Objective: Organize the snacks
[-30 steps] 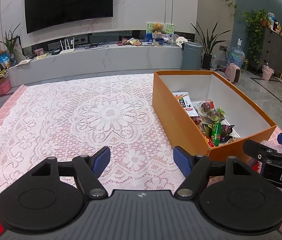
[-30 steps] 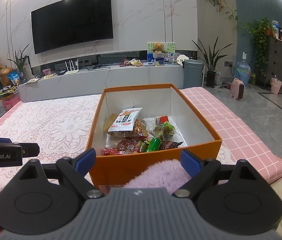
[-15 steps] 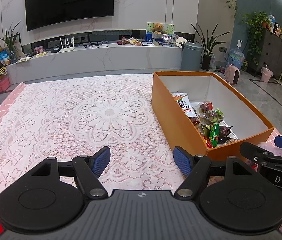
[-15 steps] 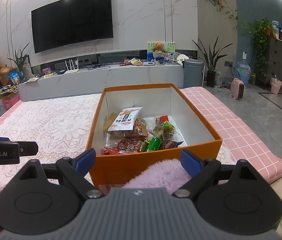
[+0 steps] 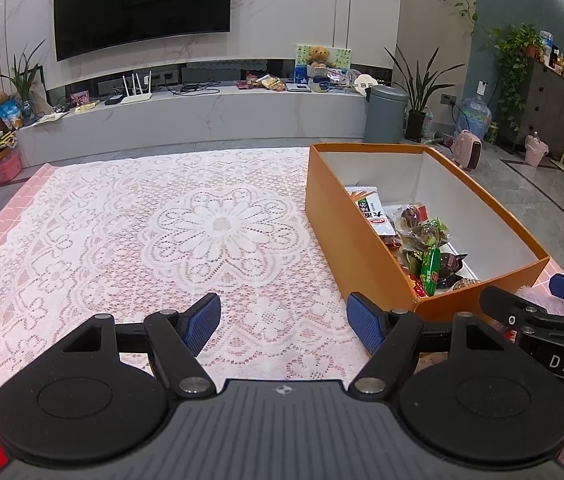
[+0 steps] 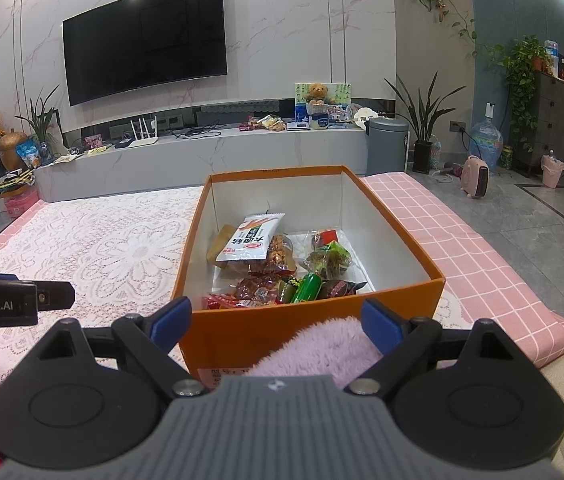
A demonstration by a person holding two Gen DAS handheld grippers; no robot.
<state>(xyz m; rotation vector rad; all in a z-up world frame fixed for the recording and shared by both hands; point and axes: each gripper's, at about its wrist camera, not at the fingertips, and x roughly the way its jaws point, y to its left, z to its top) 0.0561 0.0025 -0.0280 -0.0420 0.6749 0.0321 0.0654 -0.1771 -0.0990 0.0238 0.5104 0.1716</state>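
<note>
White lace cloth [image 5: 162,240] covers the low desk [image 6: 482,264] in a living room with a wall television [image 6: 144,40] above a long marble shelf. On that desk stands the orange box [image 6: 314,332], open at the top, and the snacks [image 6: 278,268] lie heaped on its floor toward the near end: a white packet [image 6: 252,238] on top, a green tube [image 6: 308,287] and red and dark wrappers beside it. Pink checked cloth [image 6: 462,240] shows to the box's right. Just before the box's near wall sits the right claw [image 6: 276,320], released, its blue pads spread wide with nothing pinched; a purple fluffy fabric [image 6: 322,354] lies between them. Beside it, over bare lace left of the box, the left claw [image 5: 282,320] is likewise released and empty.
</note>
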